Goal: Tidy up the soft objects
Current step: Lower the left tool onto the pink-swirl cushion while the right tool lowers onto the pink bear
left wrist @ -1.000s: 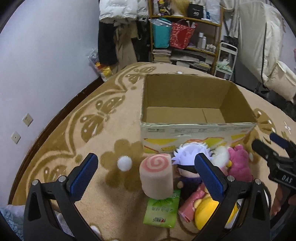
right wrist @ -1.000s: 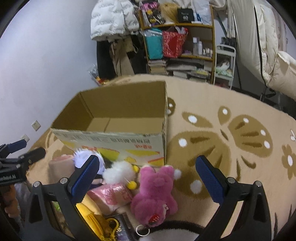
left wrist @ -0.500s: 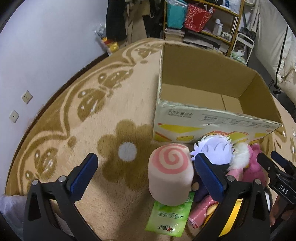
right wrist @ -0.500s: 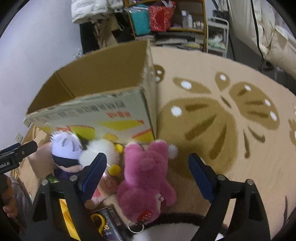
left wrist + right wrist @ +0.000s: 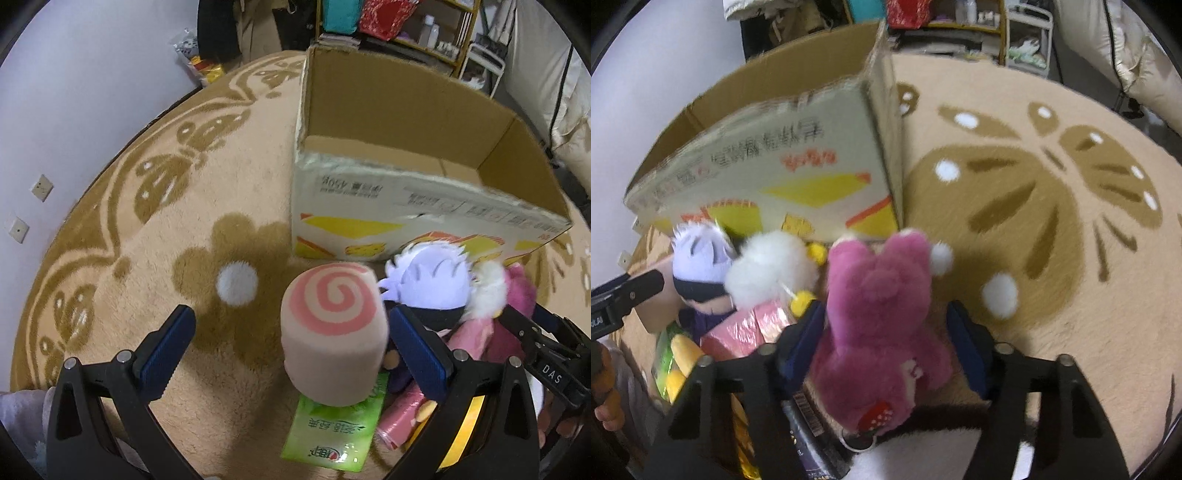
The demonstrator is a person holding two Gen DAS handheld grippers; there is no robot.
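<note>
An open cardboard box (image 5: 369,206) stands on the rug; it also shows in the right wrist view (image 5: 798,162). In front of it lies a pile of soft toys. My left gripper (image 5: 291,347) is open, its fingers on either side of a pink swirl-roll cushion (image 5: 332,332) that stands on a green packet (image 5: 332,432). My right gripper (image 5: 886,339) has its fingers close on both sides of a magenta plush bear (image 5: 879,317); contact is unclear. A white-haired doll (image 5: 701,266), a white fluffy toy (image 5: 772,269) and a pink packet (image 5: 750,332) lie between.
A beige rug with brown butterfly and flower patterns (image 5: 1052,221) covers the floor. Shelves with bags and bottles (image 5: 399,22) stand behind the box. A wall with sockets (image 5: 40,188) is at the left. White bedding (image 5: 1145,55) is at the far right.
Both grippers moved down and forward onto the toy pile. The left now straddles the swirl cushion. The right fingers narrowed around the magenta bear.
</note>
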